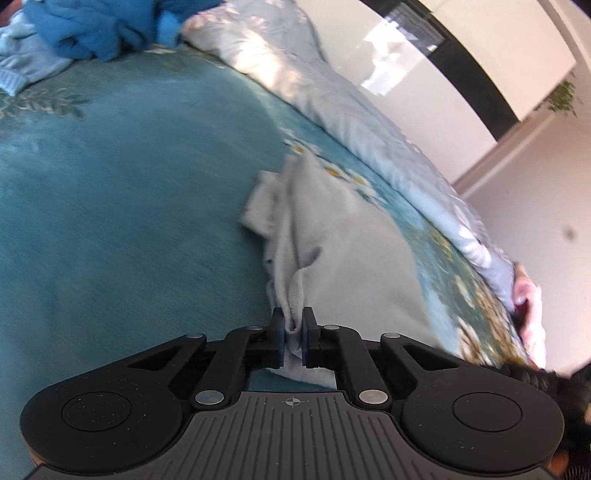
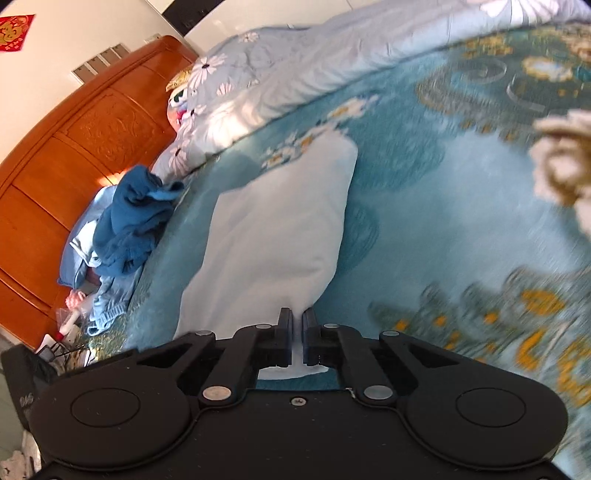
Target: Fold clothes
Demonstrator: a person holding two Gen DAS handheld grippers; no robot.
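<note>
On the teal bedspread [image 1: 129,192] | grey garment [image 1: 343,236] lies flat | our left gripper [image 1: 293,332] and right gripper [image 2: 297,332] both pinch its near edge | mid-fold | next: we carry edge across evenly.

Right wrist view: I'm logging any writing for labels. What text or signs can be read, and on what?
"DAS": pale letters on the black box at lower left, partly cut off, so uncertain.
Gold character on the red wall hanging: too blurred to read.
Left wrist view: no text.
</note>
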